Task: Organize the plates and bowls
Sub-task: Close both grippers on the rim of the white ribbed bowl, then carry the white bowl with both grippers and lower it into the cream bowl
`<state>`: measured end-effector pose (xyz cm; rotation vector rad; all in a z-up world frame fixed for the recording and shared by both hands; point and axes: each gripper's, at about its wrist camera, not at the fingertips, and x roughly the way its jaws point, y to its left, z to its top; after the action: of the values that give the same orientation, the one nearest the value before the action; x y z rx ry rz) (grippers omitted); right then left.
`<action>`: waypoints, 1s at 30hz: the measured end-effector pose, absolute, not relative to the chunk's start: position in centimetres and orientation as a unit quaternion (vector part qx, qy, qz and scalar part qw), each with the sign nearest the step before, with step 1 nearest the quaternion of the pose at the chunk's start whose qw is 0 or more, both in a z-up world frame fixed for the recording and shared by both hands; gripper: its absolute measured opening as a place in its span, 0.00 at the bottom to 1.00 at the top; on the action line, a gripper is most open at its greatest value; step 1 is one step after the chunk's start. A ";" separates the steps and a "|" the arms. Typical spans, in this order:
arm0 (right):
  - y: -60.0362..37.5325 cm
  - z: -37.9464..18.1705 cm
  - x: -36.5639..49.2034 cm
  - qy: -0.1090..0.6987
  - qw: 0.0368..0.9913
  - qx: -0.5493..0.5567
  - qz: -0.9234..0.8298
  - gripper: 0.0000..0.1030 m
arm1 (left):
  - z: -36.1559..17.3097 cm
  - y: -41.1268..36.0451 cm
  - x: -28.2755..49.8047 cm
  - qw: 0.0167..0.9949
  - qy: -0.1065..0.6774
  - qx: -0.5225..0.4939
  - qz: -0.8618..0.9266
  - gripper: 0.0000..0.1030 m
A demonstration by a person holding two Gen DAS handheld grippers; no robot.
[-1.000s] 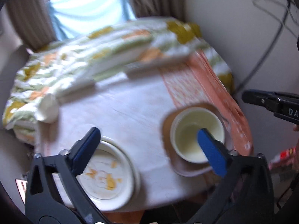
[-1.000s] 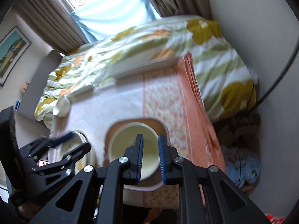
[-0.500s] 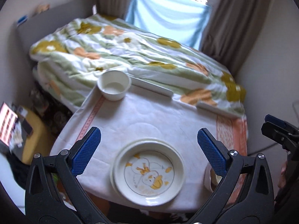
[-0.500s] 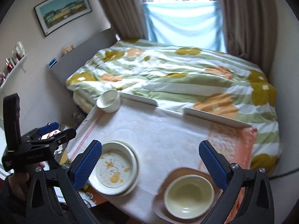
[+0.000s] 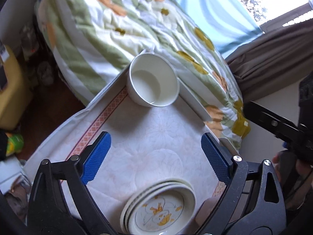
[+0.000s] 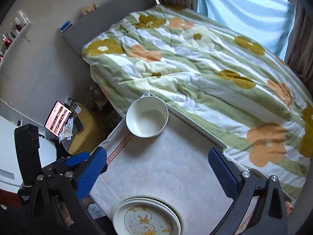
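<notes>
A white bowl (image 5: 153, 82) stands at the far left corner of the white-clothed table (image 5: 148, 141); it also shows in the right wrist view (image 6: 147, 119). A stack of cream plates with a duck picture (image 5: 159, 209) sits at the table's near edge, also in the right wrist view (image 6: 146, 217). My left gripper (image 5: 155, 156) is open and empty above the cloth between plates and bowl. My right gripper (image 6: 157, 173) is open and empty, also above the cloth. The left gripper's body shows at the left of the right wrist view (image 6: 58, 168).
A bed with a green, white and orange flowered quilt (image 6: 205, 68) runs along the table's far side. A yellow stool with a lit tablet (image 6: 58, 118) stands to the left on the floor. Curtains and a window (image 6: 244, 9) are behind the bed.
Both views have swung left, off the cream bowl on the brown mat, toward the white bowl at the far corner. The right gripper has gone from shut to open. The white bowl looks nearer.
</notes>
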<state>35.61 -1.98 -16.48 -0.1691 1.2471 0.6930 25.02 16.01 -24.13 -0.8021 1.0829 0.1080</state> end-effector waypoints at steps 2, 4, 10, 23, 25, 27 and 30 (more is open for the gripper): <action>-0.8 -19.5 37.4 0.597 0.737 -0.068 0.309 0.89 | -26.8 16.9 26.8 0.764 0.514 -0.386 0.047 0.74; 0.4 -22.8 39.0 0.620 0.721 -0.057 0.304 0.74 | -28.7 17.7 28.2 0.755 0.522 -0.393 0.049 0.69; 3.3 -27.2 41.4 0.637 0.709 -0.044 0.299 0.55 | -32.0 19.4 32.5 0.743 0.532 -0.404 0.046 0.50; 5.1 -29.9 43.0 0.636 0.709 -0.064 0.297 0.14 | -33.3 20.2 34.5 0.753 0.543 -0.363 0.075 0.22; 5.1 -30.0 43.0 0.635 0.710 -0.066 0.298 0.14 | -33.2 20.1 34.3 0.755 0.543 -0.359 0.075 0.21; 5.1 -29.9 42.9 0.633 0.712 -0.067 0.297 0.14 | -32.9 19.9 34.3 0.758 0.545 -0.349 0.076 0.20; 5.1 -29.8 42.5 0.633 0.712 -0.069 0.296 0.14 | -32.6 19.7 34.0 0.761 0.547 -0.339 0.079 0.20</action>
<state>42.54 5.07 -29.81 -0.1529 1.4031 0.6559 33.98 19.68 -32.61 -0.7385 1.1898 0.1728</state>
